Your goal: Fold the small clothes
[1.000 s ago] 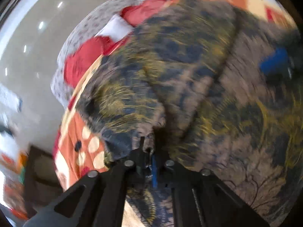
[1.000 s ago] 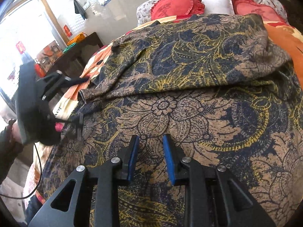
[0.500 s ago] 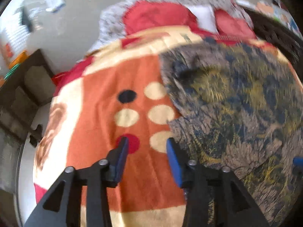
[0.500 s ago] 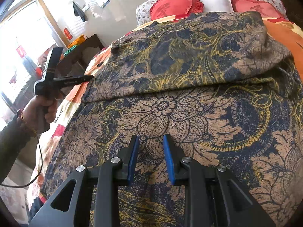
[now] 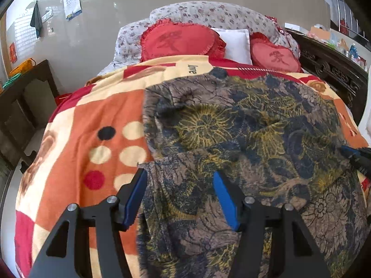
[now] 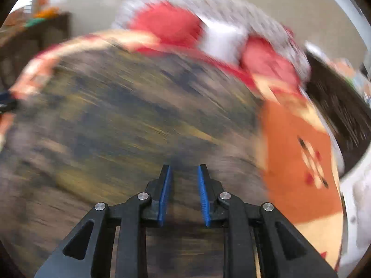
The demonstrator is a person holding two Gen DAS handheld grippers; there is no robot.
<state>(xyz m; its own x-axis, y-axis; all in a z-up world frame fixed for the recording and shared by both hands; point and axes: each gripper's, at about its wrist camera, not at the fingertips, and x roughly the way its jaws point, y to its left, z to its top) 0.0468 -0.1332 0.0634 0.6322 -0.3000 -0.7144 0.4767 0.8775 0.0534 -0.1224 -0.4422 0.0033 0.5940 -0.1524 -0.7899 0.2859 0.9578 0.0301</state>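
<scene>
A brown, navy and yellow floral garment [image 5: 243, 139] lies spread on the bed's orange patterned blanket [image 5: 76, 153], with one layer folded over another. My left gripper [image 5: 178, 183] is open and empty, with its jaws wide over the garment's near left edge. My right gripper [image 6: 184, 176] is open and empty, low over the garment [image 6: 120, 115]; that view is smeared by motion. The right gripper's tip [image 5: 358, 156] shows at the right edge of the left wrist view.
Two red heart cushions [image 5: 178, 39], a white pillow [image 5: 236, 44] and a floral bolster [image 5: 208, 14] lie at the bed's head. A dark wooden desk [image 5: 20, 97] stands on the left. A carved dark headboard [image 5: 329, 69] is on the right.
My left gripper let go of the garment's corner, opened wide and drew back over its left edge. My right gripper is swinging fast across the garment, still open.
</scene>
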